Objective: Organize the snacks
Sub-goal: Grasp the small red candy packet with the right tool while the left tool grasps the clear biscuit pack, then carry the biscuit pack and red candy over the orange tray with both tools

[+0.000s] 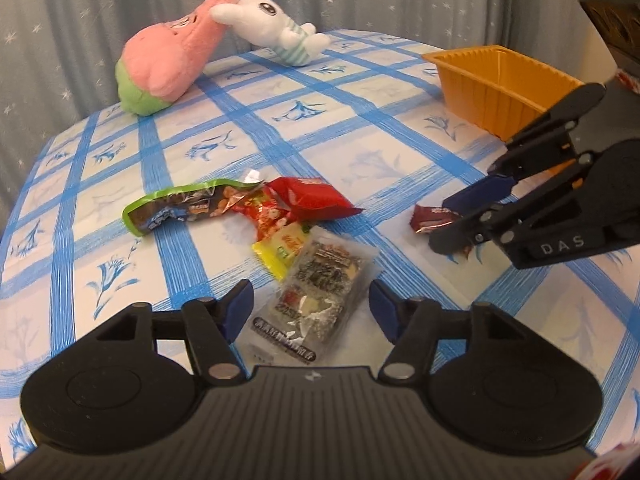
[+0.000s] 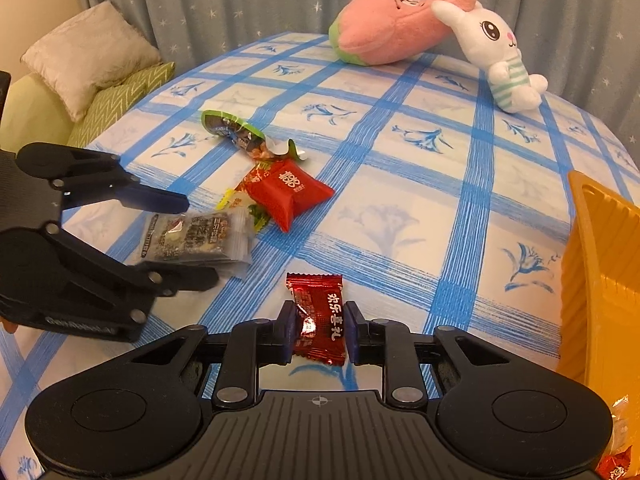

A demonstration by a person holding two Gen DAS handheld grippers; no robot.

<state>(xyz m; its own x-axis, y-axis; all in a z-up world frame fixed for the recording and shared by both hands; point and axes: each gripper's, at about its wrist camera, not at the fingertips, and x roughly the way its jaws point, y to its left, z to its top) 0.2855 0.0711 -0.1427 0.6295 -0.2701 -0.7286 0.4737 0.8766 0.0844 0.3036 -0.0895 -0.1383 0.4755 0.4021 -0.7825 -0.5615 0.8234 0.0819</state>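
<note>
Two grippers are seen over a blue-checked tablecloth point(image 2: 400, 128). The right gripper point(image 2: 319, 330) is nearly closed around a dark red candy point(image 2: 318, 316); the left pad appears pressed on the wrapper, a thin gap may be left at the right pad, so a firm pinch cannot be confirmed. The left gripper point(image 1: 310, 310) is held about half open astride a clear seaweed packet point(image 1: 316, 300), pads not yet touching it.

The remaining snacks are piled just beyond: a yellow packet point(image 1: 280, 248) partly under the seaweed packet, a red pouch point(image 1: 312, 196), a red printed wrapper point(image 1: 264, 216) and a green-edged bag point(image 1: 176, 208). An orange tray point(image 1: 500, 84), the likely destination, is sitting well apart at the right, seemingly empty. Two plush toys point(image 2: 400, 32) are lying at the far edge.

Risks, judged:
- Candy is gripped only at the slick wrapper edge; it could slip out on lifting.
- Seaweed packet is flat and crinkly; pads could slide over it or the yellow packet could be dragged along.
- Grippers are working near each other; a collision is possible during transfer to the tray.
</note>
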